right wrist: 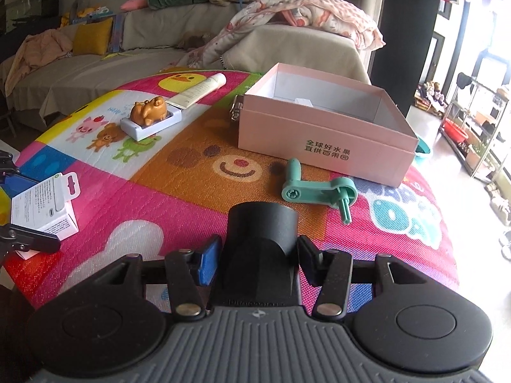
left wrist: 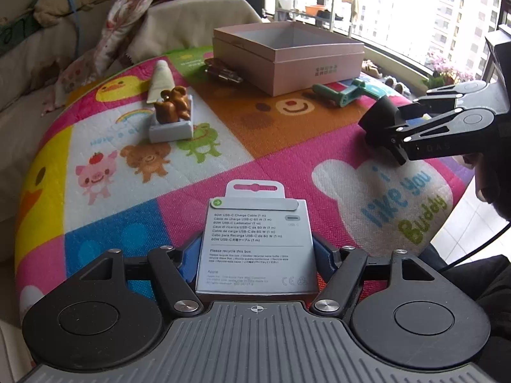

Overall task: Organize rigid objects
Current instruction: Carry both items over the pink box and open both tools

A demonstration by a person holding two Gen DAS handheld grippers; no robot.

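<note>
Left wrist view puts my left gripper (left wrist: pixel 255 252) at six o'clock, its jaws set wide and clamped on the two sides of a white cable box (left wrist: pixel 255 242), printed back facing up, hang tab pointing to twelve. Out at three o'clock my right gripper (left wrist: pixel 383 137) shows from the side, jaws closed on a black nozzle-shaped part (left wrist: pixel 378 121) held just above the colourful mat (left wrist: pixel 287 166) that covers the tabletop. At twelve o'clock sits the open pink box (left wrist: pixel 287 60); from this angle its inside looks bare. A brown clasp-like object (left wrist: pixel 223 70) lies at its left wall, too small to make out. At ten o'clock a brown figurine (left wrist: pixel 172 103) rests in a small pale tray (left wrist: pixel 171 127), with a white tube (left wrist: pixel 161 79) just behind it.

Right wrist view shows what the other cannot: the black part from behind, gripped narrow between blue pads (right wrist: pixel 209 263), and a small white item (right wrist: pixel 303 100) lying inside the pink box at one o'clock. The teal crank handle (right wrist: pixel 319 190), partly hidden in the left view, lies here in full just in front of the box's near wall, apart from it. At nine o'clock the cable box appears side-on.
</note>
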